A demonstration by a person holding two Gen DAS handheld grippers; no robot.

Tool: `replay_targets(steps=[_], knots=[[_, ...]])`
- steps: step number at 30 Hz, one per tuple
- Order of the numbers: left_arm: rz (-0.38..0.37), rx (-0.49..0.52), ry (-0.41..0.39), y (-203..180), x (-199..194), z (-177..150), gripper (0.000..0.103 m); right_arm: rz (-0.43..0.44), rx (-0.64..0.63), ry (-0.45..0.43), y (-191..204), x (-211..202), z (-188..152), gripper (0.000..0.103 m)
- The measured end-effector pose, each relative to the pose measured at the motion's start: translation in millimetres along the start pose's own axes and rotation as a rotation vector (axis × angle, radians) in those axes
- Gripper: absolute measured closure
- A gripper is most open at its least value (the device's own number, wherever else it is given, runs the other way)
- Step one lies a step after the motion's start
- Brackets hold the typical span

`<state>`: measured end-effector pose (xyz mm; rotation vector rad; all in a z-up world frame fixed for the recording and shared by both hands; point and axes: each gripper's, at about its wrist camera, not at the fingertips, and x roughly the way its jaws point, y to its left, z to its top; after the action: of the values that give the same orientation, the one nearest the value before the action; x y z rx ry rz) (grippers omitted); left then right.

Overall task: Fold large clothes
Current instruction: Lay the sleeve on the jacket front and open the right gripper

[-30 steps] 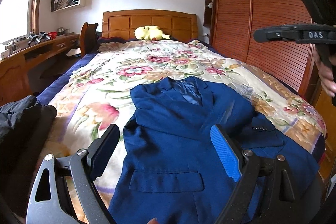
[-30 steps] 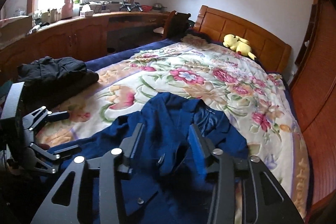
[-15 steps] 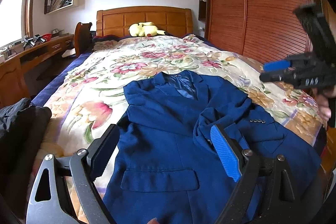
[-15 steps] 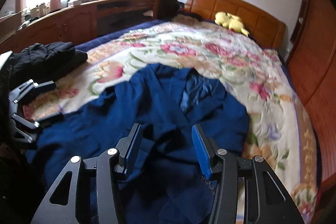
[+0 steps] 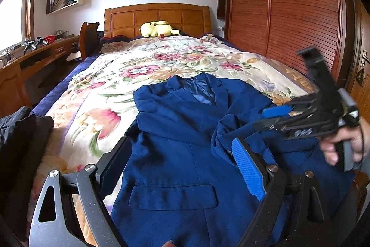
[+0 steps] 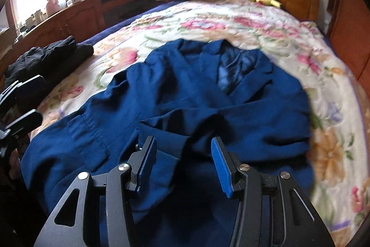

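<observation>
Floral bed (image 5: 129, 85), blue jacket (image 5: 185, 149) atop.

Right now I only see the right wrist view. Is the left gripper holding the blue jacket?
Observer: No. The left gripper has its jaws wide apart over the lower front of the blue jacket, with nothing pinched. A flap pocket shows between its fingers.
Operator: What's past the bed on my right?
Observer: A louvred wooden wardrobe runs along that side.
Operator: Is my gripper on the cloth?
Observer: The right gripper is blurred, jaws apart, close over the folded sleeve. I cannot tell whether it touches.
</observation>
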<state>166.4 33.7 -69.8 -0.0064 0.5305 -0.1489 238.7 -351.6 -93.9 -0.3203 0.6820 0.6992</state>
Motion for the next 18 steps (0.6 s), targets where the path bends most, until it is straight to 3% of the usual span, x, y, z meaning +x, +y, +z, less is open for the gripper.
replay_targets(steps=[4,7,8,11,18], knots=[[0.002,0.001,-0.001,1,0,1,0.014,0.018,0.032,0.045,-4,26,1,0.054],[0.002,-0.002,0.001,2,-1,1,0.014,0.069,0.050,0.064,-10,33,-2,0.086],[0.003,-0.003,0.001,2,-1,1,0.014,0.075,0.046,0.055,-12,32,-7,0.091],[0.001,-0.003,-0.004,2,-3,1,0.014,0.106,0.054,0.002,-15,14,-13,0.097],[-0.007,0.002,-0.010,1,-5,2,0.014,0.088,0.065,-0.079,-6,-32,-50,0.099]])
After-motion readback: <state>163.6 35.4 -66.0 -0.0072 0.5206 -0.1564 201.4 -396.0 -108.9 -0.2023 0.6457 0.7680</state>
